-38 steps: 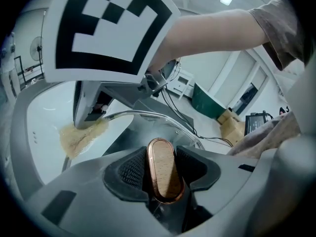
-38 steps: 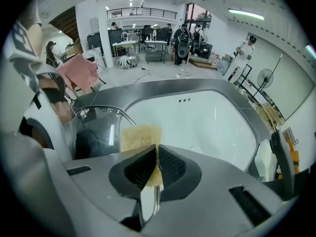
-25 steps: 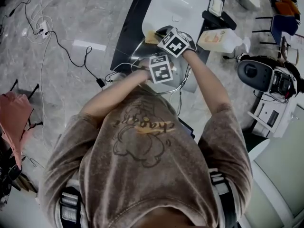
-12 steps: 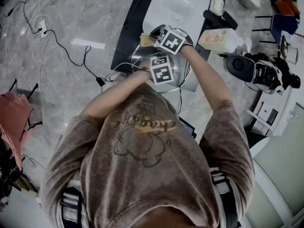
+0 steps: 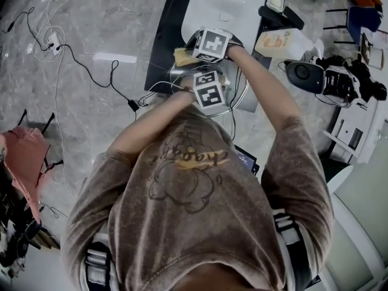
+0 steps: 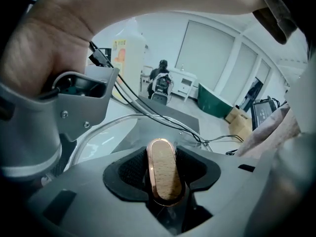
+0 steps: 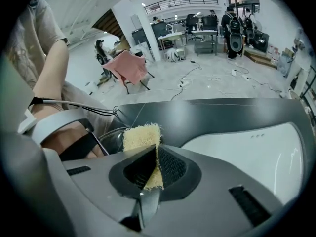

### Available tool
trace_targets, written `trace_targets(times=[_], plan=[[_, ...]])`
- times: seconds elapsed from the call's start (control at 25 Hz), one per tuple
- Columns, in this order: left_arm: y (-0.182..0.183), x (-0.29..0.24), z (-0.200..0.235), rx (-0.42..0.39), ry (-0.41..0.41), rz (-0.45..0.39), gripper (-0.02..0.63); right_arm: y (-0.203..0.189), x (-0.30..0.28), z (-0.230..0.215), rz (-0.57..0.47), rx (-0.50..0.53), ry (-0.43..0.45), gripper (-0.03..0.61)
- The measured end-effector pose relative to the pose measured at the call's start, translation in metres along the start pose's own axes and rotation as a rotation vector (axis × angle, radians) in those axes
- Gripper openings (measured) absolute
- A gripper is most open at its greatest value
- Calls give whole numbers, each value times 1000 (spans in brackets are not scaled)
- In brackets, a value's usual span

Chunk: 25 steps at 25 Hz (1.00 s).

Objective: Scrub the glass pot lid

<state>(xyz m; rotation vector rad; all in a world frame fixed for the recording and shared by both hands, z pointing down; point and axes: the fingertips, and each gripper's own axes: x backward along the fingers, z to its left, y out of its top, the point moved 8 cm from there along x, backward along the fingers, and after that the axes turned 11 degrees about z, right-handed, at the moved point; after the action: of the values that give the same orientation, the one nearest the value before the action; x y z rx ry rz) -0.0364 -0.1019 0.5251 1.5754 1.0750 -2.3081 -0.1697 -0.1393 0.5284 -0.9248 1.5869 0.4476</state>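
The glass pot lid (image 5: 241, 99) is held up over the counter's edge in front of the person. My left gripper (image 5: 209, 85) is shut on the lid's wooden knob (image 6: 162, 172), and the glass rim (image 6: 114, 126) curves away beyond the jaws. My right gripper (image 5: 209, 46) is shut on a yellow sponge (image 7: 143, 136). The sponge (image 5: 184, 56) rests against the lid's far left edge (image 7: 109, 137). In the head view both sets of jaws are hidden under their marker cubes.
A white sink (image 5: 224, 8) is set in the dark counter (image 5: 165, 38) just beyond the lid. A detergent bottle (image 5: 280, 42) and a soap dish (image 5: 276, 2) stand at its right. Cables (image 5: 91, 65) trail over the floor at left, and grey equipment (image 5: 303, 74) sits at right.
My right gripper has moved a little to the left across the lid with the sponge. My left gripper still holds the knob in about the same place.
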Motion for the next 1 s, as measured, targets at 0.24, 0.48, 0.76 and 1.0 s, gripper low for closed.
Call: trace_targets(times=[0.24, 0.48, 0.76, 1.0], plan=[[-1, 1, -2, -8, 3, -5, 199, 9, -7, 13, 31, 42, 147, 14], [-2, 0, -2, -19, -9, -1, 201, 7, -9, 16, 19, 5, 203, 15], [1, 3, -6, -83, 33, 1, 229, 0, 5, 18, -65, -46, 153, 15], [5, 9, -9, -134, 57, 10, 238, -20, 45, 13, -171, -139, 22, 17]])
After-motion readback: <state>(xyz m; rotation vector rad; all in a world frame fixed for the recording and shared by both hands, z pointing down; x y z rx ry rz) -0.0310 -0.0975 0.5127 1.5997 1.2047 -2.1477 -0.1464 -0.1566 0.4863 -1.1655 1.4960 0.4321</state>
